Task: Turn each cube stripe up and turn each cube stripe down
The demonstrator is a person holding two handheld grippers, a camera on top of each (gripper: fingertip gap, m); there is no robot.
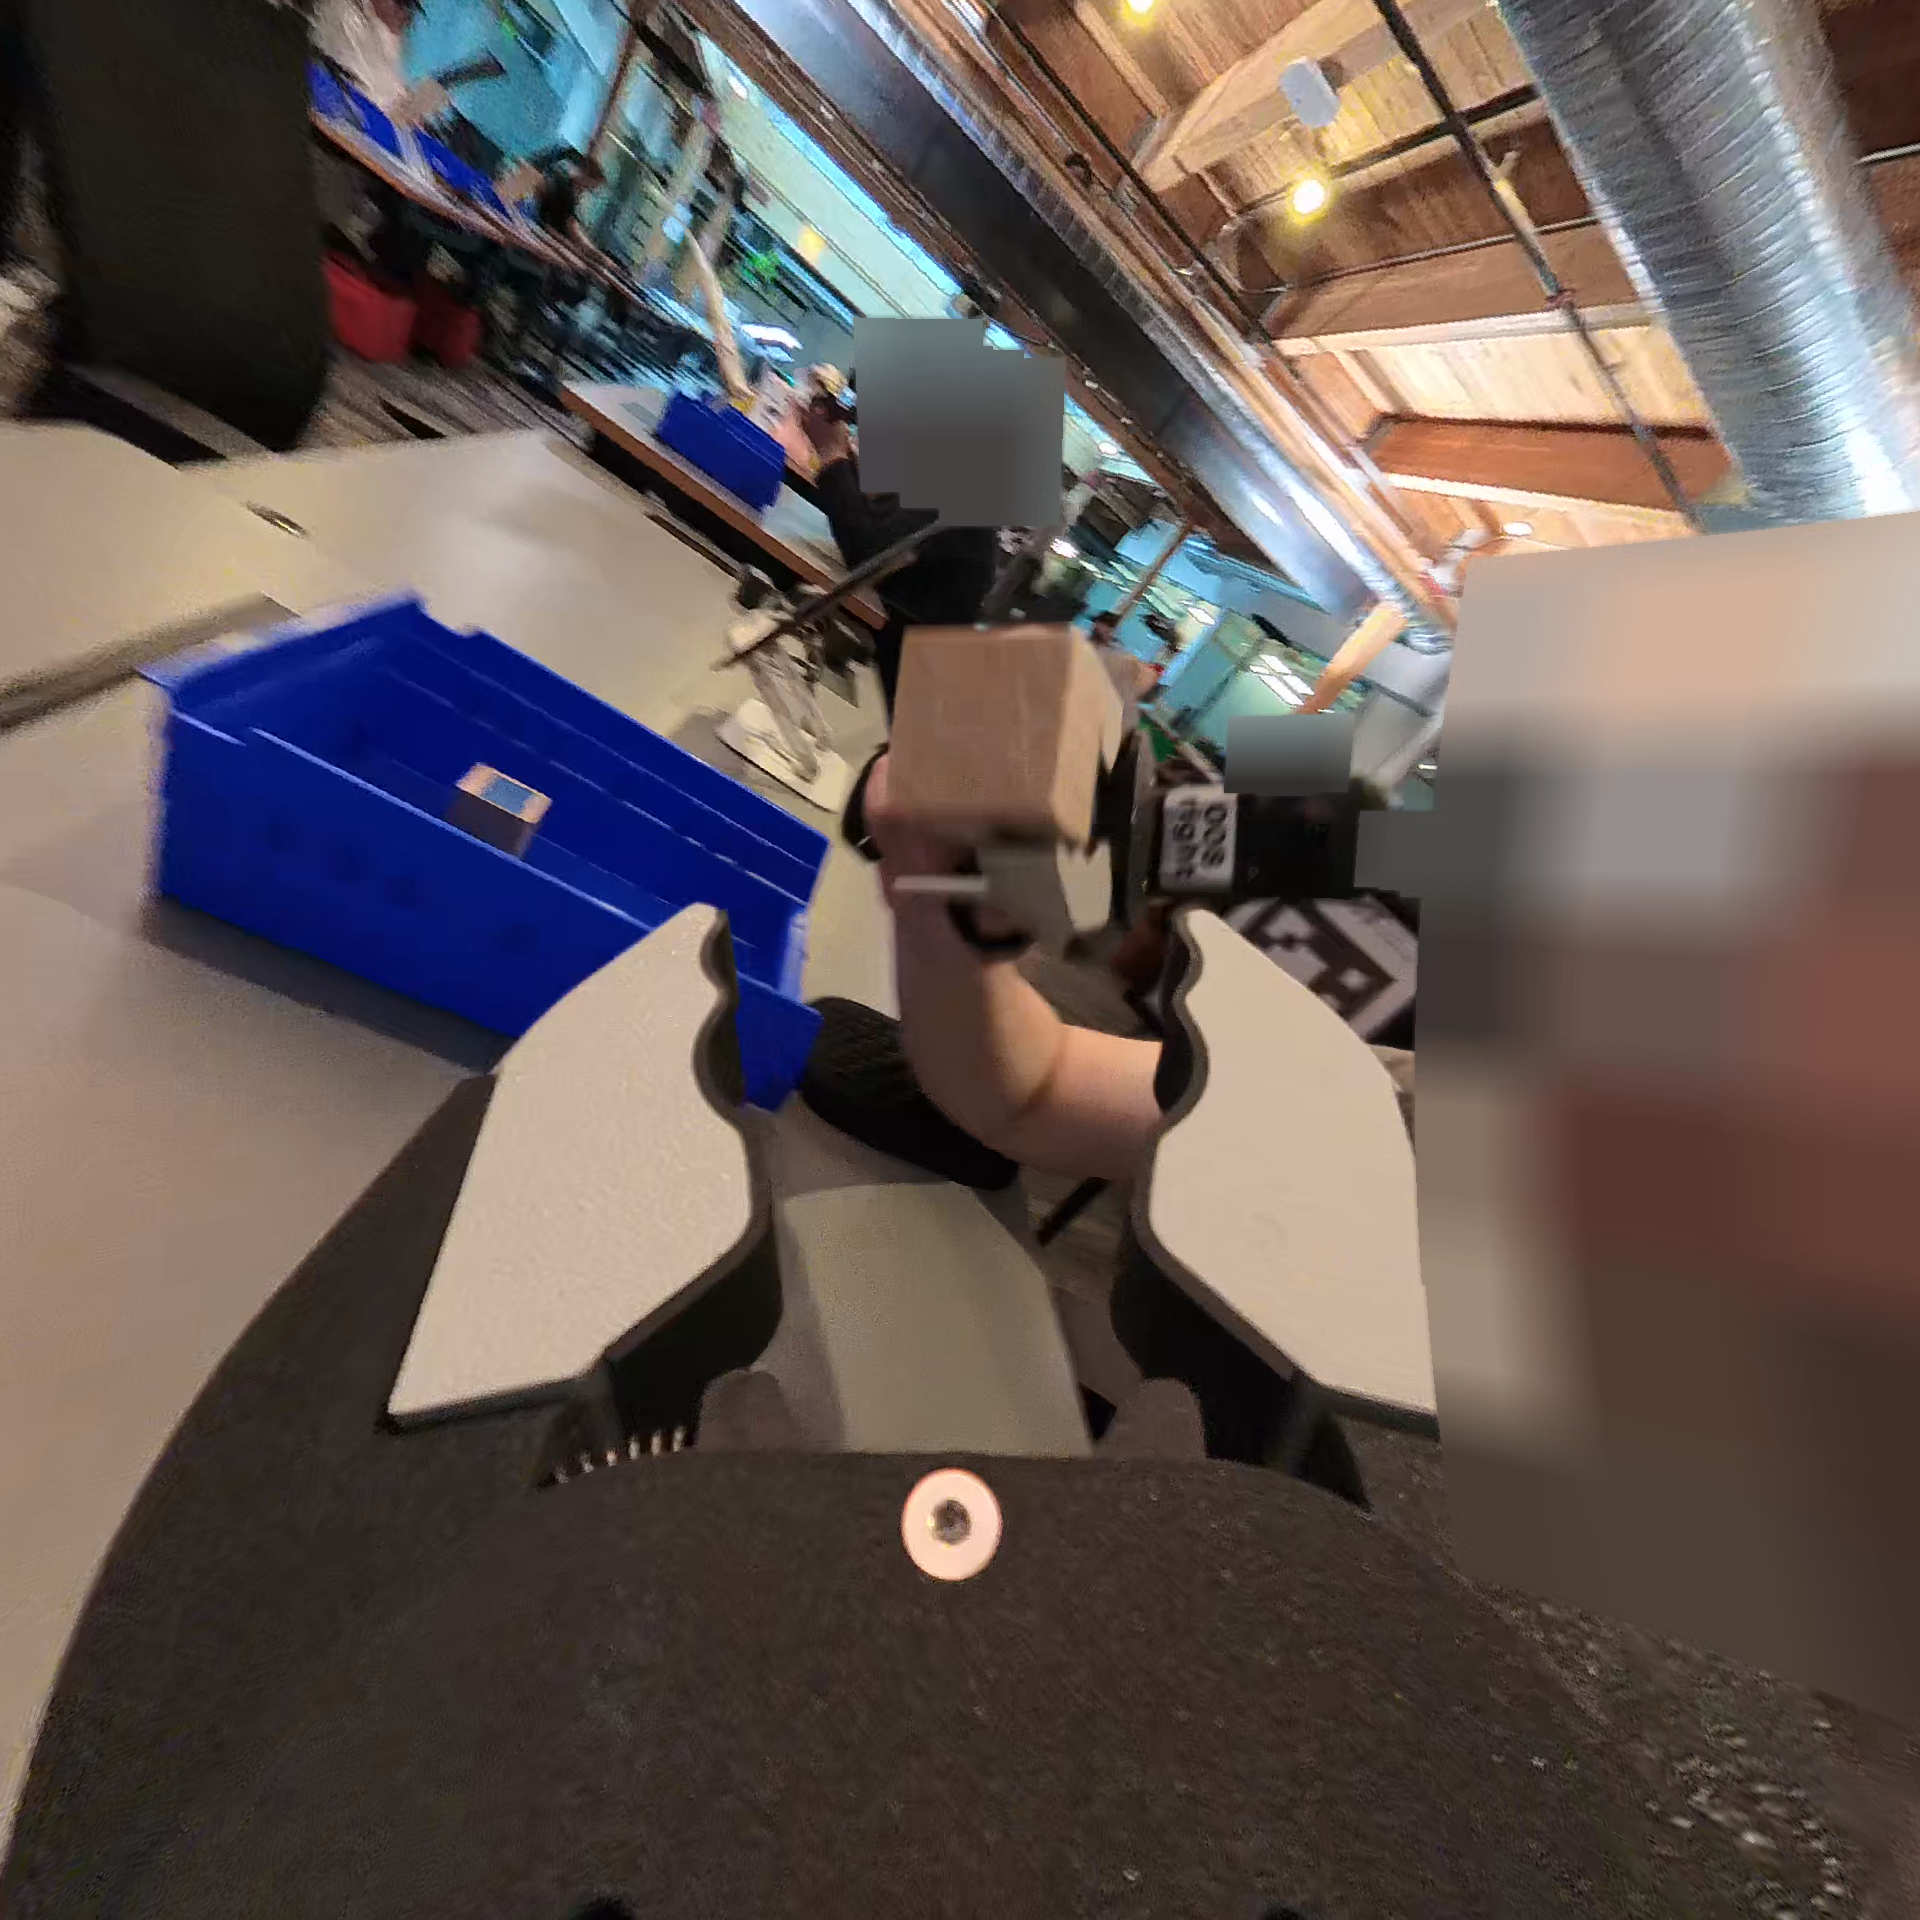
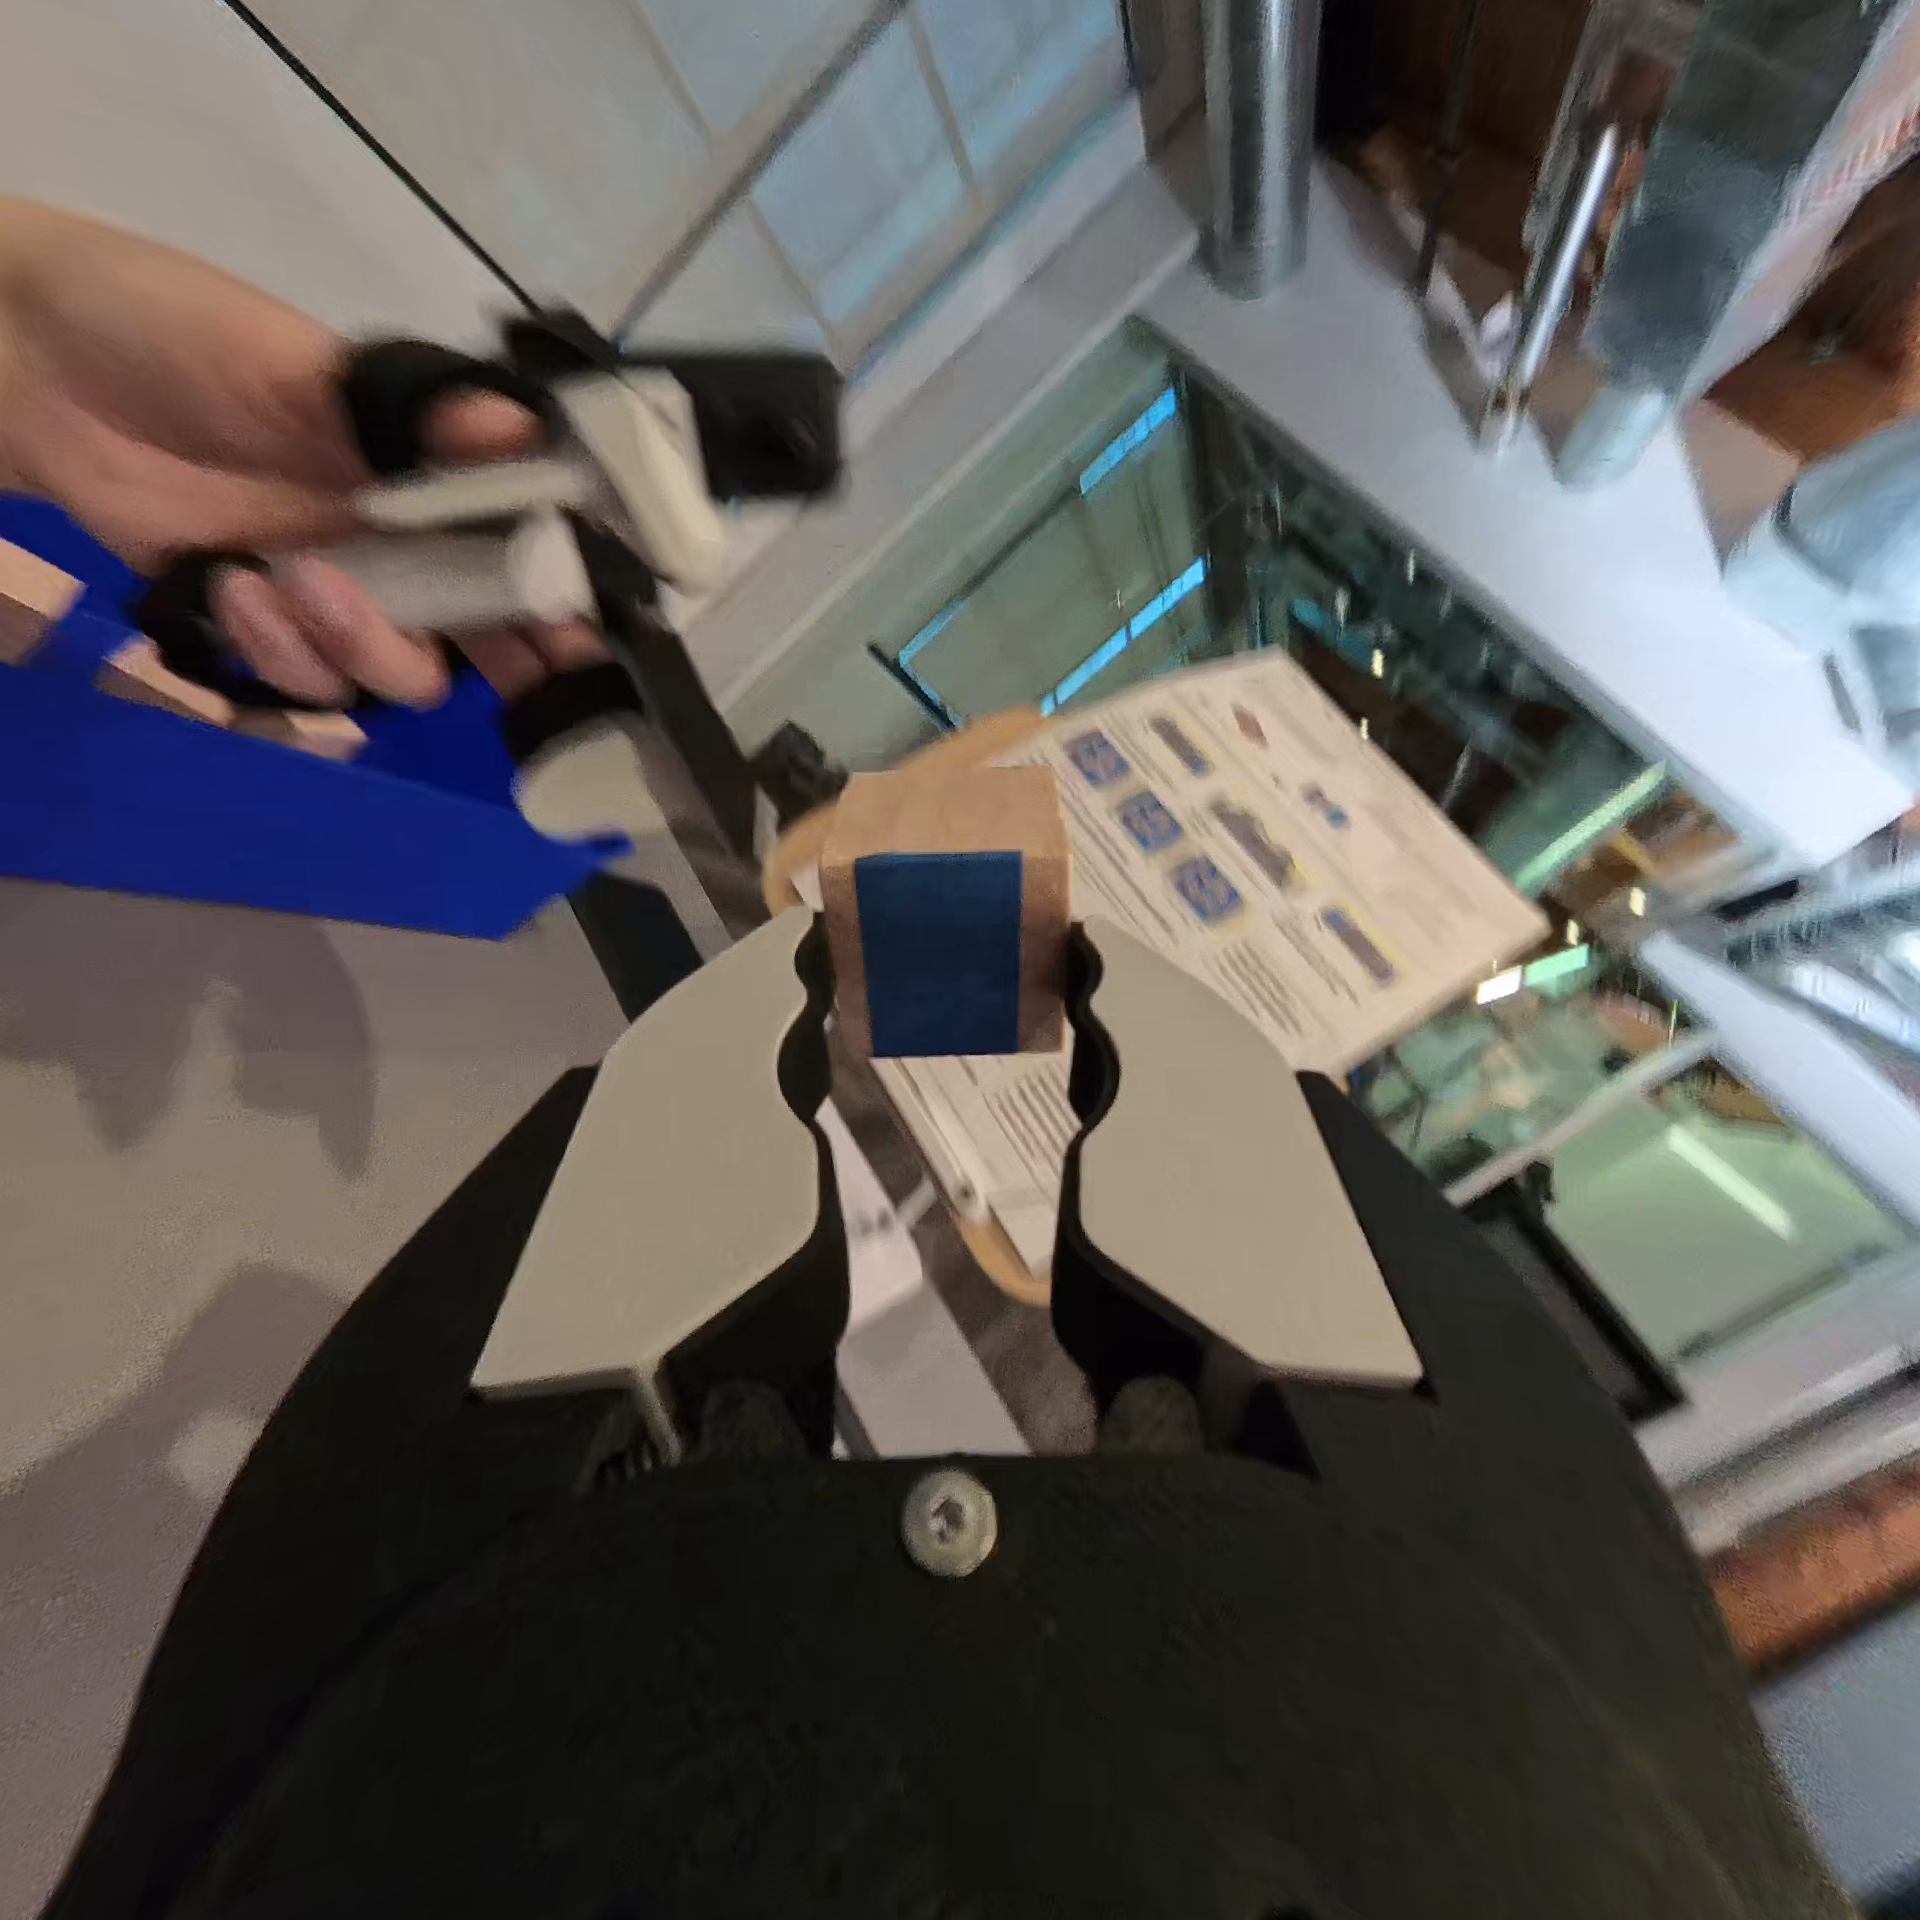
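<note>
Left hand-held gripper (image 1: 951, 966) agape; right hand-held gripper (image 2: 940, 961) clamped, raised.

The wooden cube (image 2: 940, 940) shows pale, matt grain, and its blue stripe (image 2: 943, 951) looks like matt tape. The right gripper (image 2: 940, 961) has smooth matt grey finger plates on rough, grainy black plastic, fastened by a shiny metal screw (image 2: 949, 1523). The blue bin (image 1: 457, 821) is smooth, slightly glossy plastic. The grey table (image 1: 156, 1143) looks smooth and matt.

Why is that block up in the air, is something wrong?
Nothing is broken or spilled. The right gripper holds the wooden cube off the table, its blue stripe facing the camera. The left gripper is open and empty beside the blue bin.
</note>
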